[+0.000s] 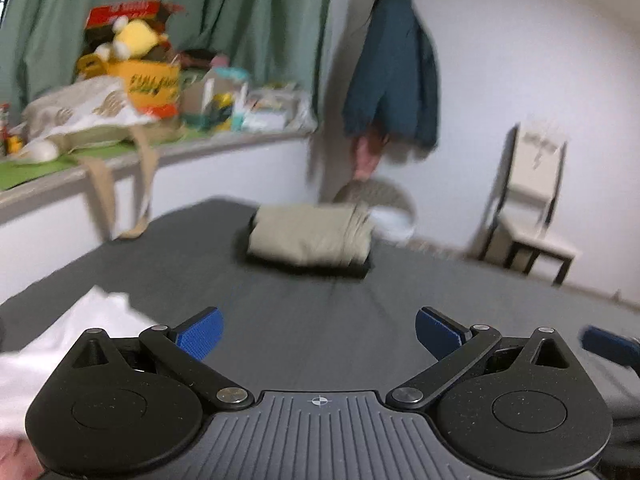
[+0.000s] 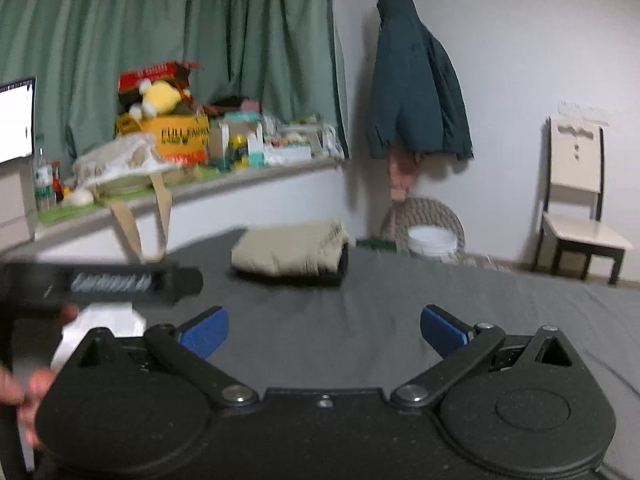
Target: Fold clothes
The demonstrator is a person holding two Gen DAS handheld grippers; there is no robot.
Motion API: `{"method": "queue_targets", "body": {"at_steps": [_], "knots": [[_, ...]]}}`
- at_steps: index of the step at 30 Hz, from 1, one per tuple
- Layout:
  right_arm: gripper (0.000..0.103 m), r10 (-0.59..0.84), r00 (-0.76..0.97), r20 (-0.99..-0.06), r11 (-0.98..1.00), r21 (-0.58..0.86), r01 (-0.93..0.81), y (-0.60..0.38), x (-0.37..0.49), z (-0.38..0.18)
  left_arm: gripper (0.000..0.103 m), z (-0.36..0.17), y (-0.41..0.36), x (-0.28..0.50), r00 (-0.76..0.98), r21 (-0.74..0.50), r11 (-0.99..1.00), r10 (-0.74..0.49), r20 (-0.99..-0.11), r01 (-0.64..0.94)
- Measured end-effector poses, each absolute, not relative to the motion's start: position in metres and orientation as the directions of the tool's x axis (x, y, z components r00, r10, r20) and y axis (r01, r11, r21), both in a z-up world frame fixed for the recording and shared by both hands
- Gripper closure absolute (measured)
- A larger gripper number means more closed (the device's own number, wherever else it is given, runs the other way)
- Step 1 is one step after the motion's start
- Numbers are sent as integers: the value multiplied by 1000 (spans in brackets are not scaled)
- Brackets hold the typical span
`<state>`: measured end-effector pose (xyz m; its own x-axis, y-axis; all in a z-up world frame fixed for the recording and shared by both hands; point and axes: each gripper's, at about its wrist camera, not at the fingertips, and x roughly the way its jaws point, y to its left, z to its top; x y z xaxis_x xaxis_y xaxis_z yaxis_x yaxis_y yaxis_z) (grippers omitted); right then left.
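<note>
Grey sheet fabric covers the bed [image 1: 180,264], and both grippers hover over its near part with nothing between their blue pads. The left gripper [image 1: 319,334] has its jaws spread wide, and so does the right gripper [image 2: 324,332]. A loose white cotton garment [image 1: 64,328] lies crumpled on the sheet just left of the left gripper; in the right wrist view only a small part of it [image 2: 100,320] shows, behind the blurred black body of the other tool. Farther off, near the far edge of the bed, a folded beige garment [image 1: 308,236] rests on top of a folded black one [image 1: 304,266].

By the look of things, the white piece is next in line for folding, and it sits off to one side rather than flat in front of the pads. A pinch taken from there could catch several bunched layers or the sheet beneath, so the cloth would drag instead of spreading. Both views are smeared, so the garment's edges and seams cannot be told apart.
</note>
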<state>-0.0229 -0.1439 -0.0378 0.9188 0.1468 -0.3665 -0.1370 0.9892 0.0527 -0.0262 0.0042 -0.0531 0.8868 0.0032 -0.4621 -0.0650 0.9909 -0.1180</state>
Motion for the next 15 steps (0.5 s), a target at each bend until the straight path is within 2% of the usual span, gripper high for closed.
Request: {"method": "queue_targets", "body": {"at_steps": [2, 6, 9, 11, 15], "knots": [[0, 146, 910, -388, 989, 71, -128, -150, -43, -43, 0, -49, 0, -32, 876, -113, 991, 13, -481, -77], [0, 132, 894, -429, 991, 74, -111, -156, -65, -48, 0, -52, -16, -45, 850, -28, 998, 30, -526, -53], [0, 107, 897, -429, 994, 71, -84, -157, -77, -50, 0, -54, -24, -65, 865, 23, 999, 33, -501, -25], [0, 77, 913, -402, 996, 63, -56, -157, -88, -54, 0, -50, -22, -71, 881, 9, 1000, 29, -472, -28], [0, 66, 922, -381, 997, 69, -43, -154, -97, -69, 0, -53, -17, -73, 874, -30, 998, 35, -485, -57]]}}
